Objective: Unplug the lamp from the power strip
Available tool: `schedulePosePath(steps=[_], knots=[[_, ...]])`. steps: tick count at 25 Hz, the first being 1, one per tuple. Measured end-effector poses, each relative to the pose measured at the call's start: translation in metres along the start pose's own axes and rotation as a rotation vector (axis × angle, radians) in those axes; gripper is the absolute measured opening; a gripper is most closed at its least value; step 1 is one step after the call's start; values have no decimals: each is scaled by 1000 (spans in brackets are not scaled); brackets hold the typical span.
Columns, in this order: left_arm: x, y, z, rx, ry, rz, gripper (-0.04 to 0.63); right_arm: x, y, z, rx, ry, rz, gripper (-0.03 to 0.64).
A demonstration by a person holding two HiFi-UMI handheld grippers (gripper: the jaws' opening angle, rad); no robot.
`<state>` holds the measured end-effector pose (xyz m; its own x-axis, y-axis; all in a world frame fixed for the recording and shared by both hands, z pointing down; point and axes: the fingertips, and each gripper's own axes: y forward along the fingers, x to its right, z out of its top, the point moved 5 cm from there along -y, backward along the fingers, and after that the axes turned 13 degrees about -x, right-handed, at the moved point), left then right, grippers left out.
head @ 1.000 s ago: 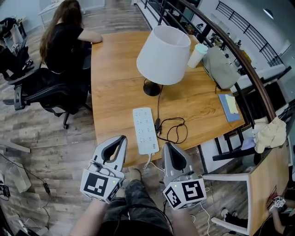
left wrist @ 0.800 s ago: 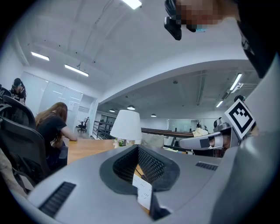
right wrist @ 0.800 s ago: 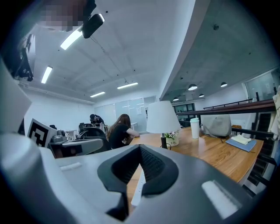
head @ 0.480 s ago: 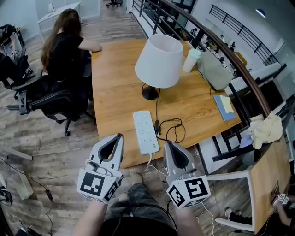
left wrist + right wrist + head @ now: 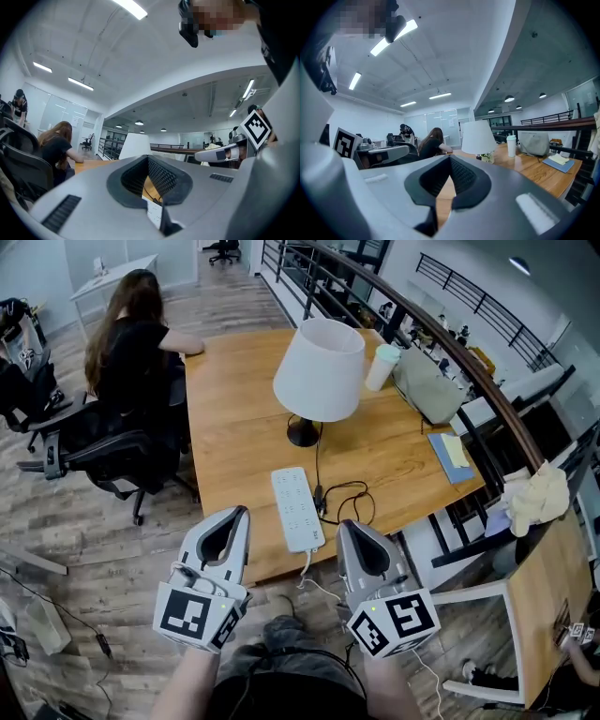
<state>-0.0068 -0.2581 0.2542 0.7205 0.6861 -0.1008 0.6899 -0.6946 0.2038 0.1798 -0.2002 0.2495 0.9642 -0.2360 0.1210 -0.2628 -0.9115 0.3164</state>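
Lamp (image 5: 320,369), white shade on a dark base, stands mid-table (image 5: 230,418). Its black cord (image 5: 349,503) runs toward the near edge, loops, and ends in a plug (image 5: 320,495) at the right side of the white power strip (image 5: 297,508). The strip lies flat by the near edge.

Left gripper (image 5: 238,517) and right gripper (image 5: 348,529) hang off the near edge on either side of the strip, touching nothing. On both, the jaw tips are pressed together and empty.

Beyond the lamp: white cup (image 5: 382,367), grey bag (image 5: 427,386). A person (image 5: 131,343) sits at the far left corner.
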Motion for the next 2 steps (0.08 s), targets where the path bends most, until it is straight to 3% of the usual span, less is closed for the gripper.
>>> schedulePosePath(steps=[2], knots=[[0,-2,4,7,-5,-2,-3,-1,-1,3,6,-1,4,8]])
